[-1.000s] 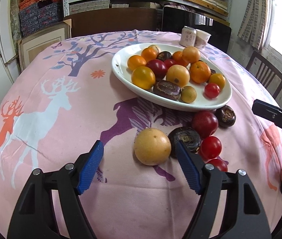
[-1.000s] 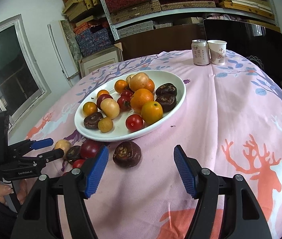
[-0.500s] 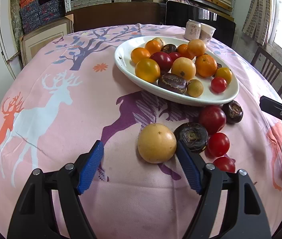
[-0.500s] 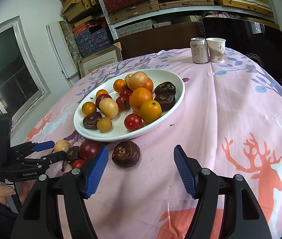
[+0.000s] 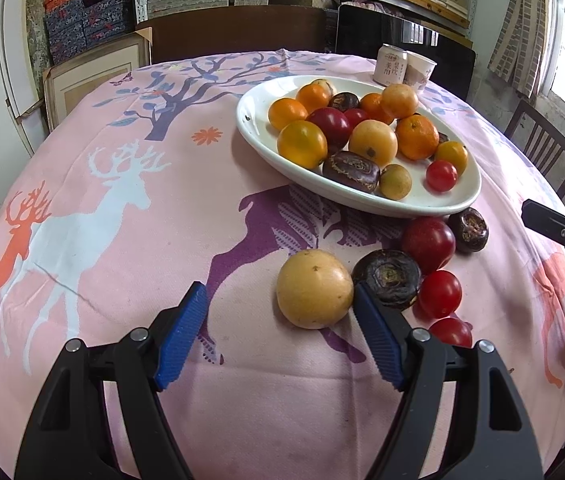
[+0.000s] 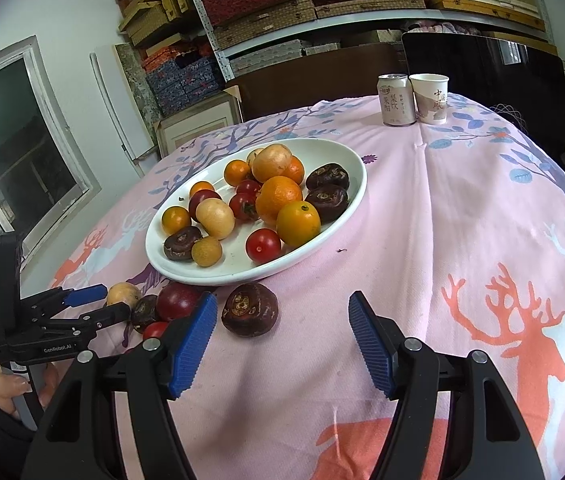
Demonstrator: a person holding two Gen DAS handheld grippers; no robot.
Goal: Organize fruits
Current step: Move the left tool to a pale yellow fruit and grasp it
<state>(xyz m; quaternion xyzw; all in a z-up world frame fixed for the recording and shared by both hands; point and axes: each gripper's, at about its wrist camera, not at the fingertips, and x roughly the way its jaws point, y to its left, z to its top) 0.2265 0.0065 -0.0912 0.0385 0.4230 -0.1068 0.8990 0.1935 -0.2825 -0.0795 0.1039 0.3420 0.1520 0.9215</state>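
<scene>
**Both grippers open over the last loose fruits**

Left gripper [image 5: 278, 332], in the left wrist view, stands wide with nothing clamped. The yellow round fruit [image 5: 314, 289] lies on the tablecloth [image 5: 122, 240] just ahead of the blue pads, close against the inner face of the right-hand pad [image 5: 378, 340] and well clear of the other. Just beyond that pad sits a dark water chestnut [image 5: 388, 278], with a dark red plum [image 5: 428, 244], two cherry tomatoes [image 5: 440, 294] and a second chestnut [image 5: 468, 229] clustered by the near rim of the white plate [image 5: 254, 120]. The plate already carries most of the fruit, so by my reading the job is well along, with about six pieces left.

Right gripper [image 6: 282, 340], in the right wrist view, is also wide and empty. A lone water chestnut [image 6: 250, 315] rests just ahead of its left pad, below the plate's near rim [image 6: 218, 278]. Toward the tabletop's left edge, a hand [image 6: 6, 390] holds the other gripper at the yellow fruit.
</scene>
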